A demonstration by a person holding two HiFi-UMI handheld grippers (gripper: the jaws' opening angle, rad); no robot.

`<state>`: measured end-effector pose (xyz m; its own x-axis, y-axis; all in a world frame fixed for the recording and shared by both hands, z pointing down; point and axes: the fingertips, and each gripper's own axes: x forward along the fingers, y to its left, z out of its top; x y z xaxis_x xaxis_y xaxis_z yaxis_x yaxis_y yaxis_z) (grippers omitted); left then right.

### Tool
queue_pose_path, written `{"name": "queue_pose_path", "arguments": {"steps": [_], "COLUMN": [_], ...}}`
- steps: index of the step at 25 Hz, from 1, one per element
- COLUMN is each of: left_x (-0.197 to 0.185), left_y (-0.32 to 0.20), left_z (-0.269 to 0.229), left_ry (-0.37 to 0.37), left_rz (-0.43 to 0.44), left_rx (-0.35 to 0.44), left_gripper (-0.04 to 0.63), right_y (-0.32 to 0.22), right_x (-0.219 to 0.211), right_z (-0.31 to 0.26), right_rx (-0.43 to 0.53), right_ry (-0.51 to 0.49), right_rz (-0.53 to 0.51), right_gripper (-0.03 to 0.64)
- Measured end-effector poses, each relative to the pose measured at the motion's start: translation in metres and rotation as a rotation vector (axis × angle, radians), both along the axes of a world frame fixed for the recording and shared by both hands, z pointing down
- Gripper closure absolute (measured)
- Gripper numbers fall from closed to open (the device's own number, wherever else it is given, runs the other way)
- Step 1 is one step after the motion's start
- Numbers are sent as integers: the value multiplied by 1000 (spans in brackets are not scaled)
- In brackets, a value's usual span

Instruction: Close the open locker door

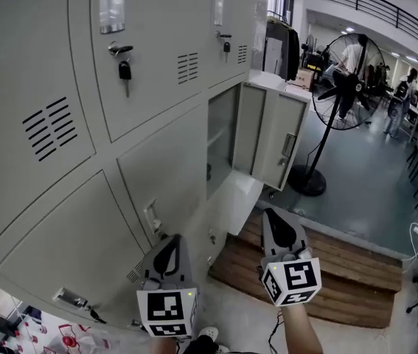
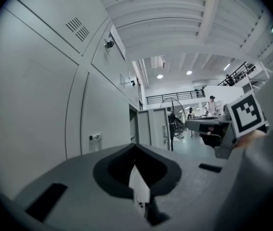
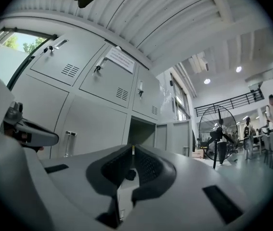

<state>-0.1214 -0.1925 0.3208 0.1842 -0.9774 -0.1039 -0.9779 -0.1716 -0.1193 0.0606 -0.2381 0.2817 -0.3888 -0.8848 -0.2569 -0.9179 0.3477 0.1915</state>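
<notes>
**Approach stage, door untouched.** The open locker door (image 1: 276, 142) stands swung out from the lower row of the locker bank (image 1: 61, 124), at the bank's far end. It leaves the dark compartment (image 1: 222, 135) exposed just beside it. A standing fan (image 1: 345, 87) lies beyond.

I hold the left gripper (image 1: 172, 242) and the right gripper (image 1: 275, 218) low and side by side, well short of the door and touching nothing. Each pair of jaws is pressed together with nothing between them.

I judge that closing has not begun. The next move calls for carrying one gripper, probably the right, forward to the door's free edge. Its closed tips then press the door toward the compartment until it sits flush.
</notes>
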Motion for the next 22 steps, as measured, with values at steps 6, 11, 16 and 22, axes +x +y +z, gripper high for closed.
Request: {"name": "queue_pose_path", "arguments": {"steps": [6,11,16,22], "left_x": [15,21,25,25], "left_y": [-13,-21,-24,-26], "left_z": [2,5,8,11], "left_ry": [-2,6,0,2], "left_rz": [31,50,61,65], "left_rx": [-2,-9,-12,-21], "left_gripper": [594,594,594,594], "right_y": [5,9,12,13], "right_x": [24,34,36,37], "right_z": [22,31,34,34], "right_rx": [-52,-67,-75,-82], "right_ry": [-47,-64,-75,-78], "right_rz": [58,98,112,119], "right_gripper": [595,597,597,598]}}
